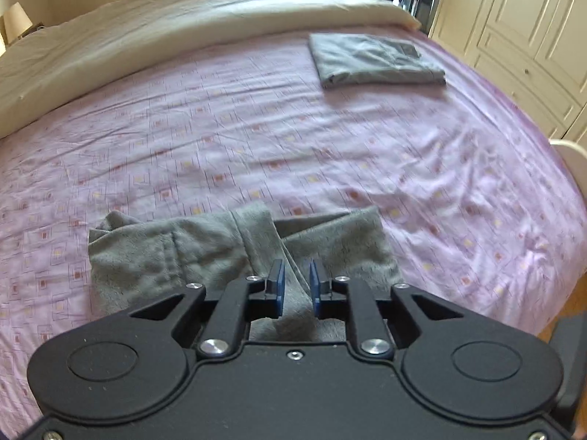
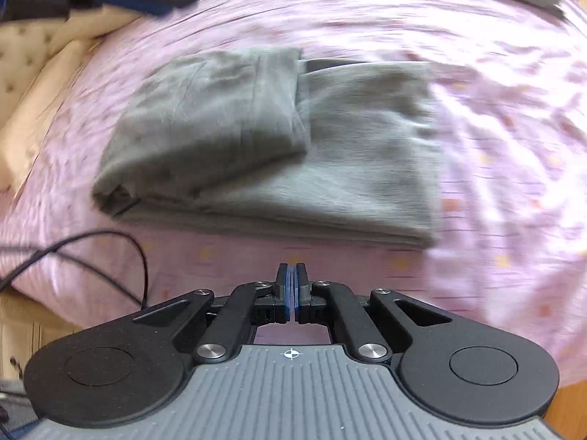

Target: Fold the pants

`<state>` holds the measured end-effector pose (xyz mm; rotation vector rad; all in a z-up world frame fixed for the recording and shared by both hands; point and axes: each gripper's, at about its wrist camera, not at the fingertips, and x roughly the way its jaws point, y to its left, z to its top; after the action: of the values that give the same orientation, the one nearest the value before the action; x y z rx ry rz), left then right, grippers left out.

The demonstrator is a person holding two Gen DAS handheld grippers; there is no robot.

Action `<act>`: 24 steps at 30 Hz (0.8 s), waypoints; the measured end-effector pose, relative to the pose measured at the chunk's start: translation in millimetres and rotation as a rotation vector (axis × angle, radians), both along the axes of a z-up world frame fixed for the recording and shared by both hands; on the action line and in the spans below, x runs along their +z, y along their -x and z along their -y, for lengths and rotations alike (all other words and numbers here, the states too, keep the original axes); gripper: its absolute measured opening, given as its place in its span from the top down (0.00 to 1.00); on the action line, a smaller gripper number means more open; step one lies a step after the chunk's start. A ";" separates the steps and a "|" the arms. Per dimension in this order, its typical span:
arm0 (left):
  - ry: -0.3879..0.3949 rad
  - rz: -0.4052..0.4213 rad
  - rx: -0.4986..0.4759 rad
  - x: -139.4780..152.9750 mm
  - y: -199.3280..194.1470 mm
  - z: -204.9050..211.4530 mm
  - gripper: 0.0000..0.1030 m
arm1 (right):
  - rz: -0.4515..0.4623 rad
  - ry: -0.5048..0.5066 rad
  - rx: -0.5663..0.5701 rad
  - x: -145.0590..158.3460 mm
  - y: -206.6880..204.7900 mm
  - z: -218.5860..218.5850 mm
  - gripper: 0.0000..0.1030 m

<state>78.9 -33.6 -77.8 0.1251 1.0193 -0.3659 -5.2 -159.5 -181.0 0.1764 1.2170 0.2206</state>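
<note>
The grey pants (image 2: pixel 271 146) are seen lying on the pink patterned bedsheet (image 2: pixel 495 168), near the near edge of the bed, already doubled into a compact bundle with one panel laid over the left half. From this it is judged that the fold is largely made and that only tidying or a last tuck remains. In the left wrist view the left gripper (image 1: pixel 297 286) is held low over the near part of the cloth with its jaws parted; fabric is seen between the blue pads (image 1: pixel 280 286), but no clamping is shown, so the cloth is taken to be released or not yet pinched. In the right wrist view the right gripper (image 2: pixel 292 289) is held clear of the pants, over bare sheet, with its pads pressed together on nothing. Only the left view shows a second folded grey garment (image 1: pixel 374 62) at the far right and the cream duvet (image 1: pixel 176 29) beyond; only the right view shows the bundle's whole outline and a black cable (image 2: pixel 91 253) at the near left.
</note>
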 end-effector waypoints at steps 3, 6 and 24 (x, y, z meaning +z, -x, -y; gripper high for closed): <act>-0.039 -0.014 0.022 -7.9 10.3 -12.7 0.75 | 0.038 -0.026 -0.052 7.8 -6.6 20.8 0.89; -0.099 -0.058 0.095 -23.5 16.6 -40.0 0.75 | 0.097 -0.068 -0.086 16.5 -22.6 31.8 0.70; -0.171 -0.220 0.413 -65.9 52.4 -161.2 0.75 | -0.072 -0.217 -0.067 -27.3 -124.0 -0.8 0.47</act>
<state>26.6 127.6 -143.7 0.0252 1.2618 0.0870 118.7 -158.7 -208.2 0.4164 1.2555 0.2902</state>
